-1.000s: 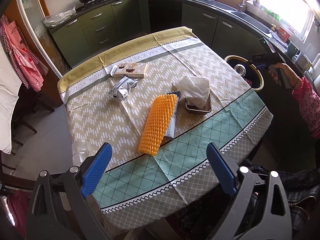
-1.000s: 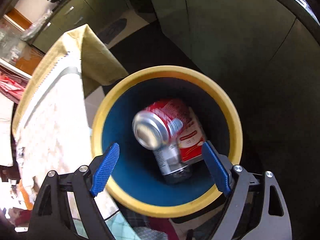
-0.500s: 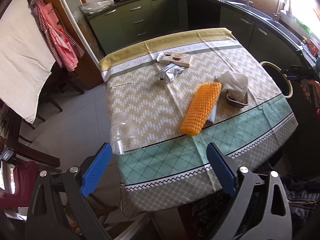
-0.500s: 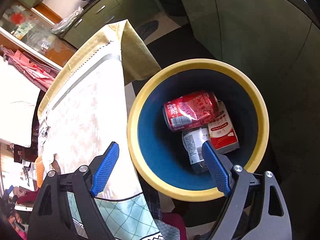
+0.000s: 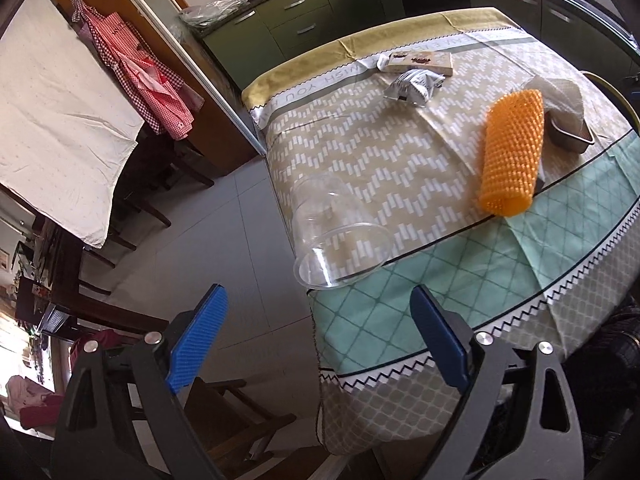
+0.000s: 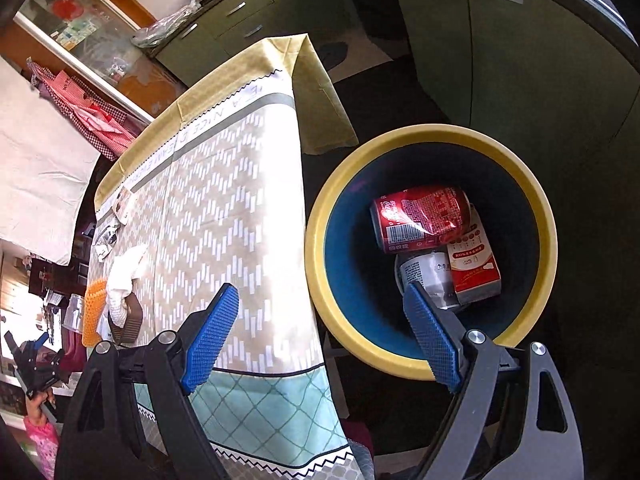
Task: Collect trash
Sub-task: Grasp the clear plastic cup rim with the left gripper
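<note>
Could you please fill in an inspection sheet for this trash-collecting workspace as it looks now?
Surface: table under a patterned cloth.
Job's things: clear plastic cup on its side at the table edge; crumpled wrapper; flat box; yellow-rimmed bin beside the table holding a red can, a red-and-white carton and a grey can.
Clutter: orange mesh roll; white cloth over a small tray.
Grippers: left claw open, empty; right claw open, empty.
Cables: nothing seen.
Surroundings: green kitchen cabinets; checked garment hanging.
</note>
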